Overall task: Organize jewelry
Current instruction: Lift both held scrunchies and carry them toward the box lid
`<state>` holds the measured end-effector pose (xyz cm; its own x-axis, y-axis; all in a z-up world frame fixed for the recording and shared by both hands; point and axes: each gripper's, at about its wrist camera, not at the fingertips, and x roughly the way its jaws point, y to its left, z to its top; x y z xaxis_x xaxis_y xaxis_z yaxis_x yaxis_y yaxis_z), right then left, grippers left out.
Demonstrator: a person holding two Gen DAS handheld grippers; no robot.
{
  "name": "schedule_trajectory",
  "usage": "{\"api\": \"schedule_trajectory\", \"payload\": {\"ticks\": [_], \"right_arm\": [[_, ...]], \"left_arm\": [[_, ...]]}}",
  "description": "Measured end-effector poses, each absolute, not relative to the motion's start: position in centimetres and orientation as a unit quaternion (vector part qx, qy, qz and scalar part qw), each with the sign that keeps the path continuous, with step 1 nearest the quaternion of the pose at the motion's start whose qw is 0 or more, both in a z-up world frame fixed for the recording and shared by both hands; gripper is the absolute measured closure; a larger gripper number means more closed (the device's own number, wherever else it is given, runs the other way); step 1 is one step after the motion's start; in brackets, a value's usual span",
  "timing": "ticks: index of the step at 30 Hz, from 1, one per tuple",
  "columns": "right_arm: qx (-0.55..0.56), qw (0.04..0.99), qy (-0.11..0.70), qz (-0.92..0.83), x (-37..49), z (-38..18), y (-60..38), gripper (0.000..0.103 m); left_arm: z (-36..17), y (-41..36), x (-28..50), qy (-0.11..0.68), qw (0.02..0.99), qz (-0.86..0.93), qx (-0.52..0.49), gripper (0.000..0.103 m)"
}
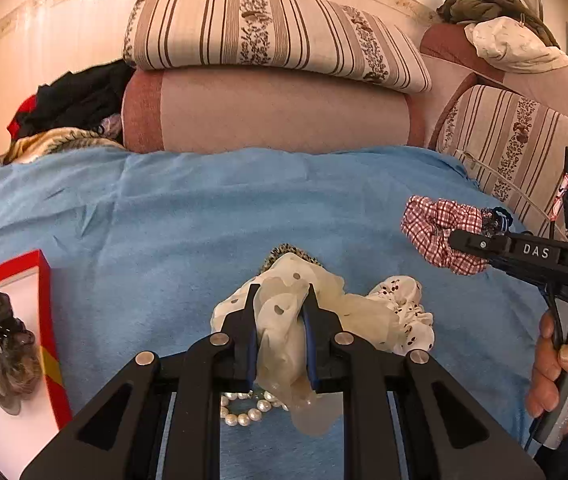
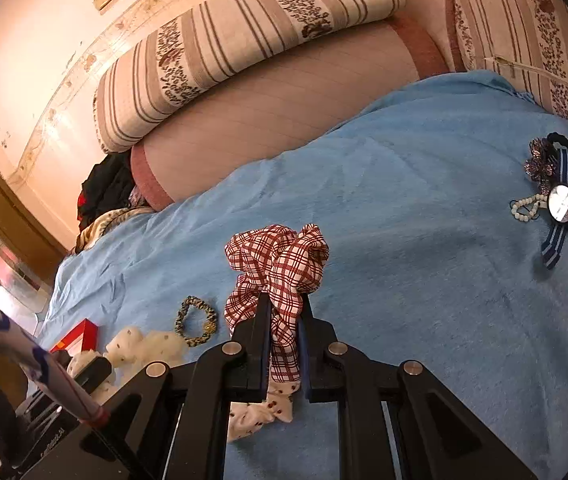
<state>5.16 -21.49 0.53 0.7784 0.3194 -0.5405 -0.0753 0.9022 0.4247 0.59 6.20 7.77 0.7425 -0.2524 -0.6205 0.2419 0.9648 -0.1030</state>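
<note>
My left gripper [image 1: 281, 294] is shut on a cream dotted scrunchie [image 1: 284, 320], held just above the blue cloth [image 1: 203, 216]. A pearl bracelet [image 1: 243, 410] lies beneath its fingers, and a cherry-print scrunchie [image 1: 408, 312] lies to its right. My right gripper [image 2: 286, 300] is shut on a red-and-white checked scrunchie [image 2: 275, 258], lifted off the cloth; the same gripper [image 1: 454, 238] shows at the right of the left wrist view. A leopard-print scrunchie [image 2: 196, 321] lies on the cloth. At far left, a red-edged box [image 1: 45, 308] holds a brown scrunchie [image 1: 3, 348].
A pile of hair ties, a ribbon bow, beads and a round mirror piece [image 2: 556, 196] sits at the right on the cloth. Striped cushions [image 1: 267, 28] and a bolster [image 1: 275, 110] line the back. Dark clothes [image 1: 71, 100] are heaped at the back left. A hand [image 1: 564, 372] holds the right gripper.
</note>
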Motion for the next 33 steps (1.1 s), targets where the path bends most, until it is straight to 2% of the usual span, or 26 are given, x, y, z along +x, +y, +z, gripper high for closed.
{"api": "schedule_trajectory", "payload": {"ticks": [33], "right_arm": [[0.132, 0.930, 0.299, 0.168, 1.8, 1.9, -15.4, 0.091]], "left_arm": [[9.6, 7.9, -1.3, 0.281, 0.956, -0.075, 0.029, 0.086]]}}
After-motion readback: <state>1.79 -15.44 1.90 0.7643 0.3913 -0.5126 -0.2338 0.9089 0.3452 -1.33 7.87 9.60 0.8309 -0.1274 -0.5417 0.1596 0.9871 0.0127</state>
